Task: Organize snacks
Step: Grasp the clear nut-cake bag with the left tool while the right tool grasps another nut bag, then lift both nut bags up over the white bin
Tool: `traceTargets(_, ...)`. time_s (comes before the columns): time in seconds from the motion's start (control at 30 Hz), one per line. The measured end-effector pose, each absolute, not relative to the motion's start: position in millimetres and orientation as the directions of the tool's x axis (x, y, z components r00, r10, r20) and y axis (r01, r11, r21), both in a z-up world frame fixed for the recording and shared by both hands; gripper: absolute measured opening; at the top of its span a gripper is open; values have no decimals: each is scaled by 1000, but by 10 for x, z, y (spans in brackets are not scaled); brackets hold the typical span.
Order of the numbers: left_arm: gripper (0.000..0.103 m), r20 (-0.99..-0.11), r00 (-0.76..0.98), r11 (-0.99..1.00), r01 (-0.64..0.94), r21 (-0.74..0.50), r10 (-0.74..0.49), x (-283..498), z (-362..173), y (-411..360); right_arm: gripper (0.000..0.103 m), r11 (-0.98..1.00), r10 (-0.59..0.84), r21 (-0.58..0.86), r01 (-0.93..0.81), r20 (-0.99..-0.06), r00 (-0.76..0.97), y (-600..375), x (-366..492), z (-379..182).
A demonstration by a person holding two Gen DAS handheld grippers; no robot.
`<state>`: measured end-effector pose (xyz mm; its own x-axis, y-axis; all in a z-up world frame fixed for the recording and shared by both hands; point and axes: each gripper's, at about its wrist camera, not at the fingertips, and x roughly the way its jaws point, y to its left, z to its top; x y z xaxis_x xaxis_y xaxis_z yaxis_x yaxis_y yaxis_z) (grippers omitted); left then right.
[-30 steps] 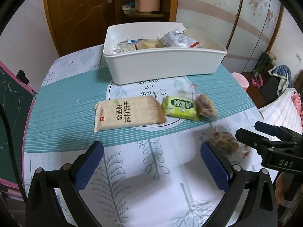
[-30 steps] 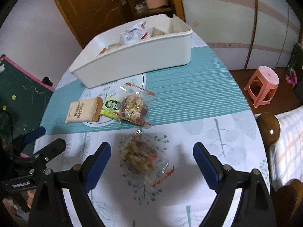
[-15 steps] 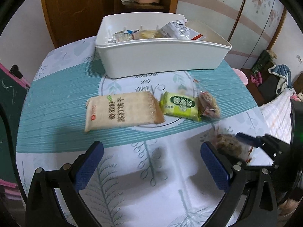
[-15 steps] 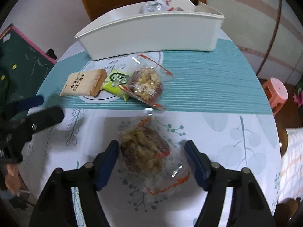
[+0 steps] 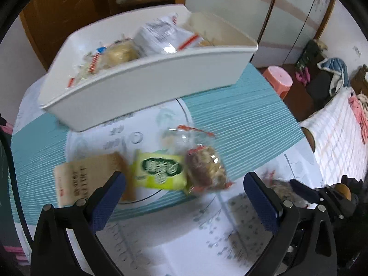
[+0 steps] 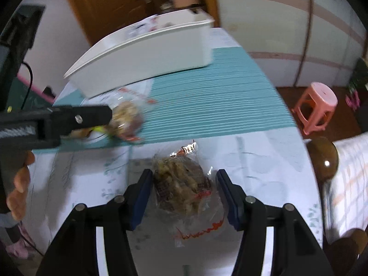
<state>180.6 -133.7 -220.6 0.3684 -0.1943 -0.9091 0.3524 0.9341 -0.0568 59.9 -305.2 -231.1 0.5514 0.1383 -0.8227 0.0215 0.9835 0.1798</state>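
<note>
Our right gripper (image 6: 184, 193) is closing around the nut snack bag (image 6: 181, 184) near the table's front edge for binning, while the left gripper (image 5: 184, 197), jaws apart and empty, hovers over the green packet (image 5: 159, 172).

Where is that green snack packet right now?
In the left wrist view the green packet lies on the tablecloth in front of the white bin, between the tan cracker pack and a clear-wrapped nut snack.
</note>
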Motion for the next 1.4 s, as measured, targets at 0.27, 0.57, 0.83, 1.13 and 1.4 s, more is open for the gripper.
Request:
traceTargets(0.27,74,-929,358,924,379,56,-90,1881,-2413,-1773,57,977,137,205,55,-809,571,-3259,588,-2327)
traceTargets(0.57,50,-897,441,864,462,200,-28,1641,-2391,-2073,57,977,141,208,51,-803,579,-3258,563,-2328)
traceTargets(0.83,49,-886,463,837,497,230,-31,1218,-2320,-2041,57,977,134,204,58,-806,577,-3274,537,-2330)
traceTargets(1.13,44,-892,439,855,499,144,-106,990,-2284,-1772,57,981,113,183,68,-817,565,-3250,474,-2323)
traceTargets(1.4,44,-864,484,892,440,104,-138,936,-1977,-1418,56,979,124,195,63,-810,574,-3186,352,-2221)
